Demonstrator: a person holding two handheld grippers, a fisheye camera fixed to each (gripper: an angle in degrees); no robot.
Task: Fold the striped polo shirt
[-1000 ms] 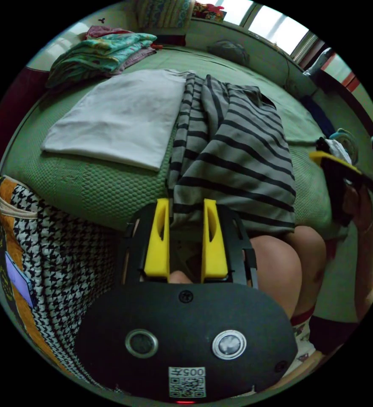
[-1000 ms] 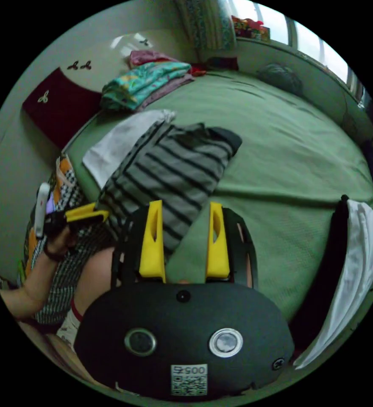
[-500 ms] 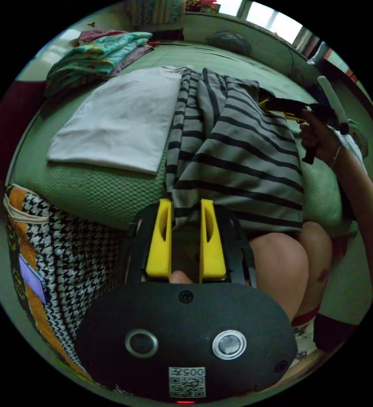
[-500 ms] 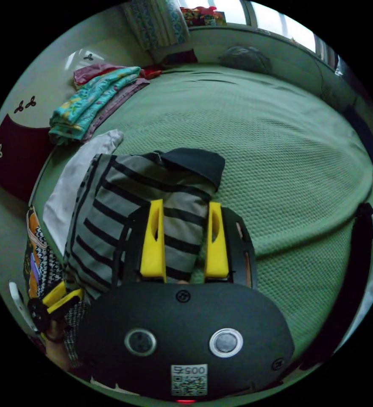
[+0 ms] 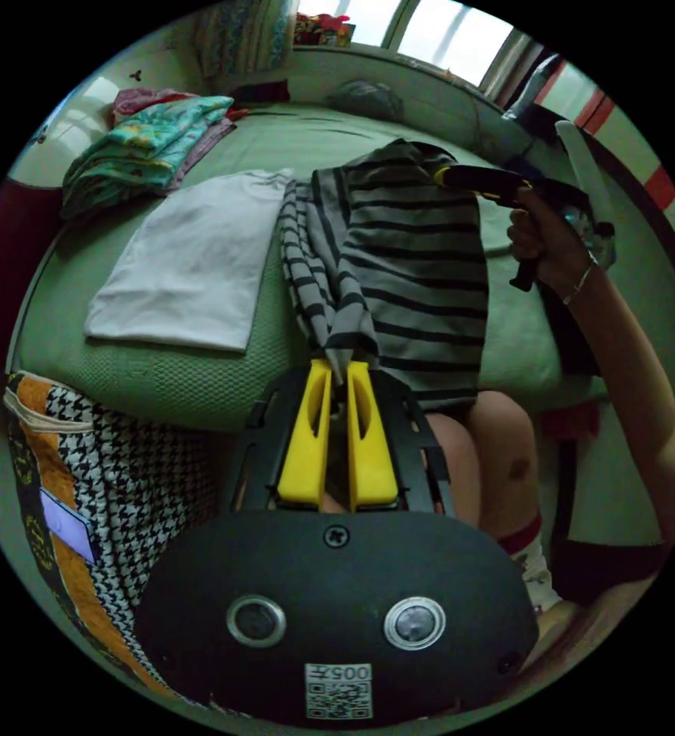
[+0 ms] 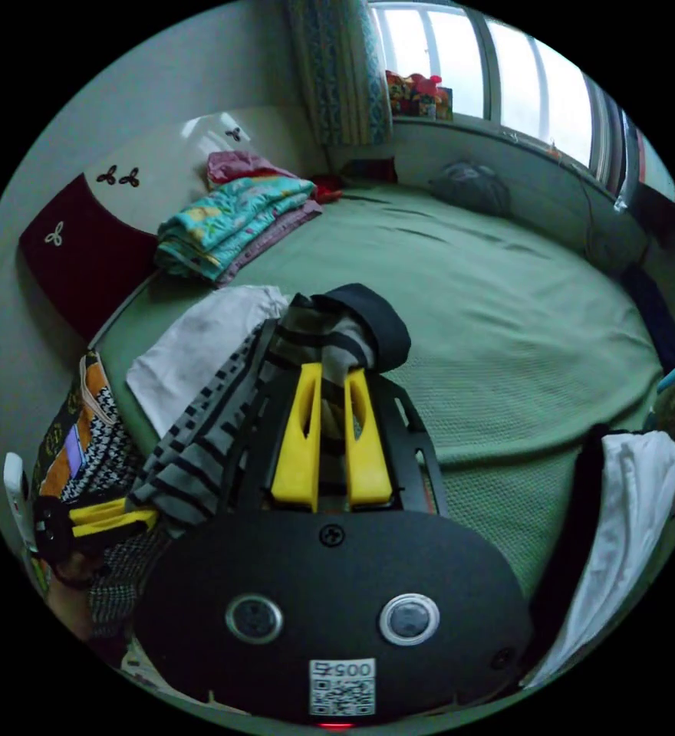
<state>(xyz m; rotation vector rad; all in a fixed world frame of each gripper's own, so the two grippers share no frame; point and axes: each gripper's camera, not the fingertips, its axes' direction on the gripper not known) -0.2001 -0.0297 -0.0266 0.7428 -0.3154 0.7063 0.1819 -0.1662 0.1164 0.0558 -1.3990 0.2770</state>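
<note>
The grey polo shirt with black stripes point(image 5: 422, 261) hangs stretched between both grippers over the near edge of the green bed point(image 5: 276, 146). My left gripper point(image 5: 339, 366) is shut on its bunched lower edge, close to the person's knee. In the right gripper view, my right gripper point(image 6: 334, 372) is shut on the shirt point(image 6: 199, 437) just below the dark collar point(image 6: 376, 314). The left gripper view also shows the right gripper point(image 5: 472, 180), held in a hand and lifting the collar end. At the lower left of the right gripper view sits the left gripper point(image 6: 111, 517).
A folded white shirt point(image 5: 192, 268) lies on the bed beside the striped one. A stack of colourful clothes point(image 5: 146, 142) sits at the far left corner. A houndstooth bag point(image 5: 115, 475) stands against the bed's side. Black and white garments point(image 6: 621, 514) hang at the right.
Both grippers have gone from open to shut on the striped shirt. The right one reached the collar end and lifted it off the bed, so the shirt now hangs between them.
</note>
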